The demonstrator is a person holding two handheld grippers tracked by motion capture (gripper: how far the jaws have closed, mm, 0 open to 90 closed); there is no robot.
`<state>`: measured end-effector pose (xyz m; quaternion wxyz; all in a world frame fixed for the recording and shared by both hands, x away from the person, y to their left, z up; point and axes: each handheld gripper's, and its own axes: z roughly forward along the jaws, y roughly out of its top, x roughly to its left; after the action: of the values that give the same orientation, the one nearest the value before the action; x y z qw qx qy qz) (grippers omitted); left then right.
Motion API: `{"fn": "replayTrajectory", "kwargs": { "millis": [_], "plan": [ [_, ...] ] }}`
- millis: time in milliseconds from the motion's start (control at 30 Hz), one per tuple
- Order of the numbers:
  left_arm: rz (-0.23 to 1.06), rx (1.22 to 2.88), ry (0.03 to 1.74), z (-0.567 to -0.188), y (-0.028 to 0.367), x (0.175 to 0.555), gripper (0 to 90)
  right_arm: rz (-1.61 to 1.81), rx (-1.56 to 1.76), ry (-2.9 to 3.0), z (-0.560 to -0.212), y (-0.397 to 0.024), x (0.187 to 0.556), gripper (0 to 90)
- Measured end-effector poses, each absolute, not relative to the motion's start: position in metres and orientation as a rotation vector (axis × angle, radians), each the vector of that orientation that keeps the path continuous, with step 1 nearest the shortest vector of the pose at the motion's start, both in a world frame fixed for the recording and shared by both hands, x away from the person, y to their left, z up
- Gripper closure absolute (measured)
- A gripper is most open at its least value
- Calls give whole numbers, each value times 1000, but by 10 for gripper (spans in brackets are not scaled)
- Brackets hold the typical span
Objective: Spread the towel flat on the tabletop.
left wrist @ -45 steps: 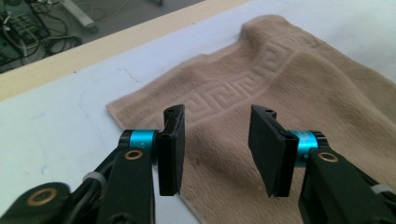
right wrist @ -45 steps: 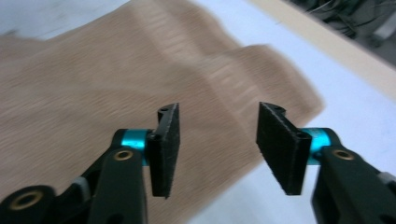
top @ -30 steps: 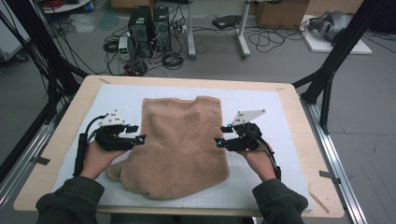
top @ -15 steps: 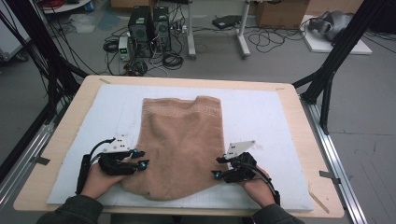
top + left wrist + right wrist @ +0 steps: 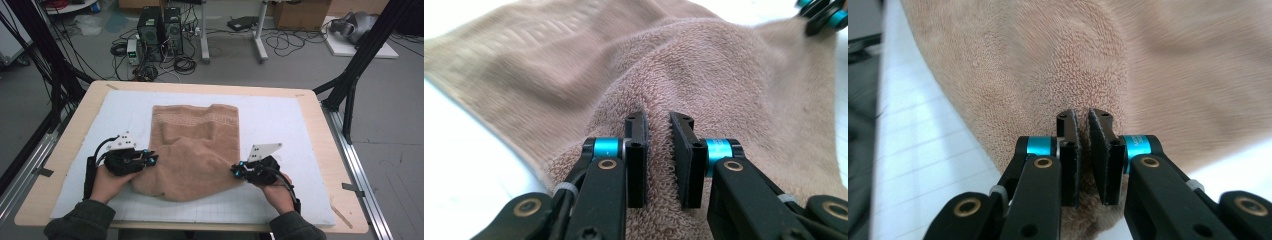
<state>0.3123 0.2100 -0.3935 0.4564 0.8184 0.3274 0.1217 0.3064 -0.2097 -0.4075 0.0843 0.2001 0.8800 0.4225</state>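
Observation:
A tan towel (image 5: 195, 145) lies on the white mat (image 5: 280, 120), flat at the far end and bunched at the near end. My left gripper (image 5: 152, 159) is at the towel's near left edge. Its jaws have just been closing, and in the left gripper view the gripper (image 5: 659, 127) pinches a raised ridge of towel (image 5: 704, 75). My right gripper (image 5: 235, 171) is at the near right edge. It has also just been closing, and in the right gripper view the gripper (image 5: 1082, 120) stands almost together with a fold of towel (image 5: 1048, 60) squeezed between the pads.
The mat covers most of a wooden table (image 5: 332, 160). Black frame posts (image 5: 350, 80) rise at the table's far corners. Computer towers (image 5: 160, 25) and cables sit on the floor beyond. The right gripper's tips (image 5: 824, 15) show at the top right of the left gripper view.
Both hands have come nearer to the table's front edge along the towel's sides. Both pairs of jaws have closed onto the towel's edges, and the near end has reshaped.

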Motion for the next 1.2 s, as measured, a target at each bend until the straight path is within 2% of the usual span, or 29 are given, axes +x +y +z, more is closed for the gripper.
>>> {"fn": "replayTrajectory", "kwargs": {
  "millis": [167,400,467,600,700,867,1033,1200],
  "plan": [
    [312,2039,901,-400,196,349,775,1194,683,2547,-396,-211,333,830],
    [289,2050,984,-423,190,379,757,1087,794,2625,-429,-195,368,822],
    [313,2060,969,-420,190,376,722,1093,801,2620,-432,-193,371,811],
    [350,2009,954,-406,198,365,601,1114,813,2593,-425,-199,366,711],
    [377,1985,929,-395,207,353,560,1167,812,2538,-414,-205,358,641],
    [396,2014,878,-382,217,330,487,1229,757,2484,-398,-211,336,598],
    [386,2038,807,-387,217,303,463,1268,656,2534,-401,-201,317,575],
    [334,2076,786,-405,217,290,471,1236,617,2620,-422,-185,310,545]
  ]
}}
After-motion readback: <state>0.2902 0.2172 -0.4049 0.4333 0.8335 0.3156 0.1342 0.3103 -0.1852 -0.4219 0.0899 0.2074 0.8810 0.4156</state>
